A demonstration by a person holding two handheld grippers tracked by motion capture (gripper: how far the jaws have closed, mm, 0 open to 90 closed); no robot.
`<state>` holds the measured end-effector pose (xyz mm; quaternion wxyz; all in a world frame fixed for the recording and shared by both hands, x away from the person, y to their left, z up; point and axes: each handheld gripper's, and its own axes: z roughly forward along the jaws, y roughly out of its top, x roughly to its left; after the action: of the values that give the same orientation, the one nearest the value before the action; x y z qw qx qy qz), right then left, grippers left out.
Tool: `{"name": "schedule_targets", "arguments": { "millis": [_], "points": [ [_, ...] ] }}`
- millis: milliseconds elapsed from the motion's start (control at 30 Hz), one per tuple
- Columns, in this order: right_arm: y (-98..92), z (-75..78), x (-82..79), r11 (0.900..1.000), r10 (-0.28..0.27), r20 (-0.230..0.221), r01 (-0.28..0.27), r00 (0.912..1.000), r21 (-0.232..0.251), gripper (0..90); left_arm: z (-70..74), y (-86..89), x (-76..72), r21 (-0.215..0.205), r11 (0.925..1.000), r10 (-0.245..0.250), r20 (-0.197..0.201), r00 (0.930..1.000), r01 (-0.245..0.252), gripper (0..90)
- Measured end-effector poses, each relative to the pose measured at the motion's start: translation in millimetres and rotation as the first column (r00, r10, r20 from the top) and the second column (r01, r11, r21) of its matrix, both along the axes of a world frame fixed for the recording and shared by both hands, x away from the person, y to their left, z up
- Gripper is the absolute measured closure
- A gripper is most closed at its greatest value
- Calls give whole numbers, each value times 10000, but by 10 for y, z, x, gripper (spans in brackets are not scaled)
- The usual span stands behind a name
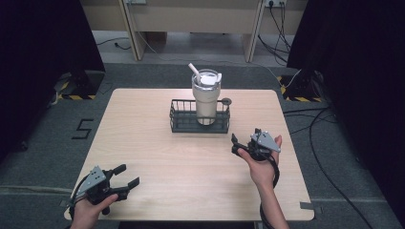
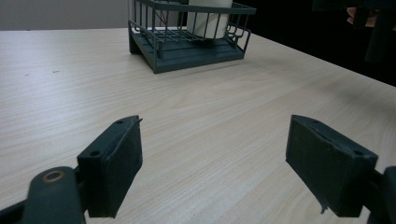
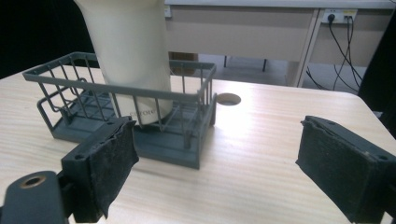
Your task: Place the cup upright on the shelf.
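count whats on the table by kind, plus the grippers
Tumbler with lid and straw: 1
Dark wire basket: 1
Handheld grippers: 2, the left gripper and the right gripper, both with jaws apart and holding nothing
Total: 4

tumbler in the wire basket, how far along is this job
Looks early. The tumbler stands upright in the wire basket, with straw and lid in place. Nothing is in hand: the right gripper sits nearest the basket with jaws open and empty, apart from it; the left gripper rests open at the near table edge. Any grasp of the tumbler or basket is left to do.
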<state>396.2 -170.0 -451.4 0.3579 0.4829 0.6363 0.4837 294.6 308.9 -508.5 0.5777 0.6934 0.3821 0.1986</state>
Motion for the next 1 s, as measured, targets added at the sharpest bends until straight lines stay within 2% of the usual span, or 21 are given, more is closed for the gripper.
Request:
{"name": "schedule_targets", "arguments": {
  "millis": [533, 1000],
  "points": [
    [-194, -161, -220, 9992, -390, -307, 391, 9988, 17, 129, 1, -5, -3, 43, 10000, -11, 0, 10000, 11, 179],
    [-301, -273, -340, 9981, -614, -437, 614, 9972, -6, 139, 0, -5, -4, 57, 10000, -8, 2, 10000, 8, 180]
  ]
}}
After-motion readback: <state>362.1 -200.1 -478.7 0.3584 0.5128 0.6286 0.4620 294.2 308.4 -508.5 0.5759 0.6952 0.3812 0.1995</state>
